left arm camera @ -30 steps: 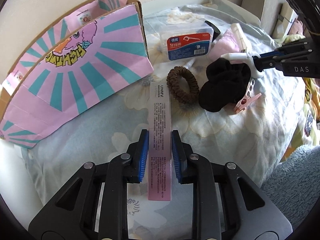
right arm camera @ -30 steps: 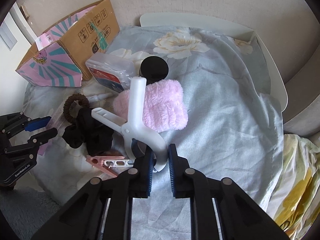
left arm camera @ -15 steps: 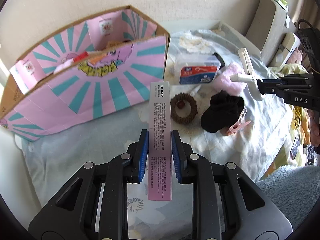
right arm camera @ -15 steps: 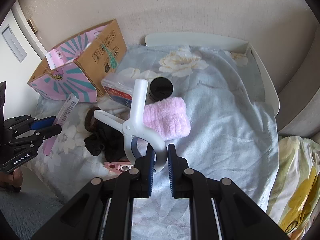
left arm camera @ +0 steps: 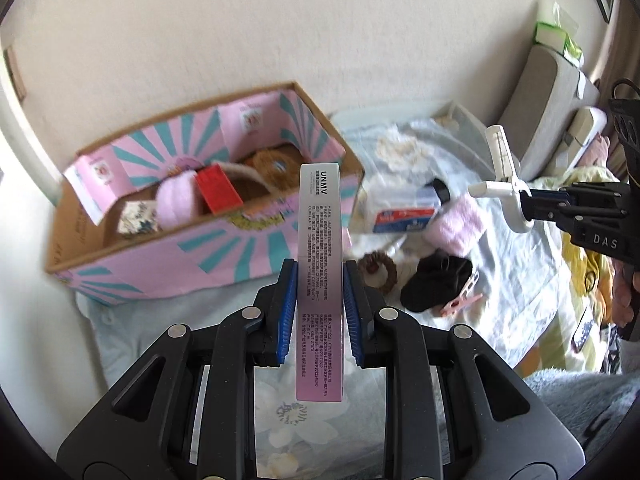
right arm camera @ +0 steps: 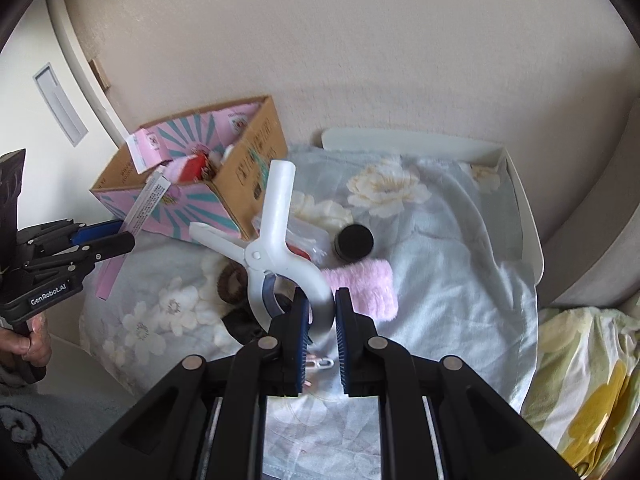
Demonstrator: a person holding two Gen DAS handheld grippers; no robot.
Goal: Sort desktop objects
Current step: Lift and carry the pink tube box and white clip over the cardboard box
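My left gripper [left arm camera: 319, 280] is shut on a long pink carton [left arm camera: 320, 248], held up in the air in front of the pink and teal cardboard box [left arm camera: 224, 252]. That open box holds a red packet, a pink fluffy item and a brown one. My right gripper [right arm camera: 322, 308] is shut on one curved handle of a large white clamp [right arm camera: 276, 232], lifted above the floral cloth. The same clamp [left arm camera: 506, 184] shows at the right of the left wrist view. On the cloth lie a brown hair tie [left arm camera: 378, 270], a black cloth [left arm camera: 436, 280] and a pink fluffy pad [right arm camera: 364, 284].
A floss pick case [left arm camera: 404, 216], a black round jar [right arm camera: 354, 242] and a small pink clothespin [left arm camera: 460, 304] lie on the floral cloth [right arm camera: 460, 280]. A white tray rim [right arm camera: 524, 220] borders the cloth. A wall stands behind; yellow bedding lies at the right.
Both grippers have risen with their loads. The pink carton came off the cloth and now hangs before the box, whose inside has come into view. The white clamp rose higher above the cloth.
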